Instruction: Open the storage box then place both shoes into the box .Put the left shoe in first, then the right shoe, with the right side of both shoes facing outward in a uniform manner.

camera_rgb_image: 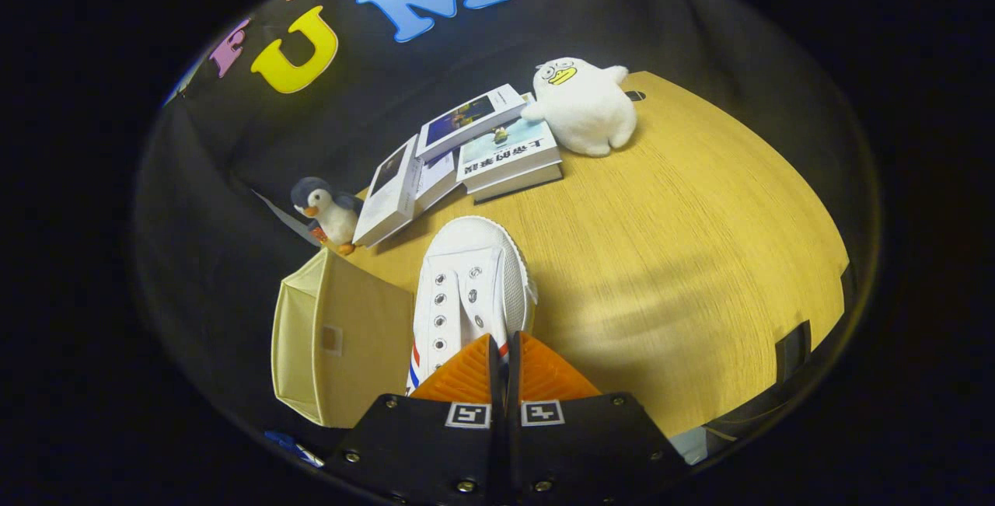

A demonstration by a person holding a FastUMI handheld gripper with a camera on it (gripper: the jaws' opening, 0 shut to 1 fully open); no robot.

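Note:
A white sneaker [470, 288] with metal eyelets and a red and blue side stripe hangs from my gripper [503, 347], toe pointing away from me, above the wooden table [684, 257]. My fingers are closed tight together on the shoe's collar or tongue, with almost no gap between them. The beige fabric storage box [342, 339] stands just left of the shoe and the fingers; I see its outer wall with a small label patch, and its inside is hidden.
Beyond the shoe lie several books [466, 152] in a loose pile. A small penguin plush [330, 211] stands behind the box, and a white duck plush [583, 106] sits past the books. Bare wood stretches to the right.

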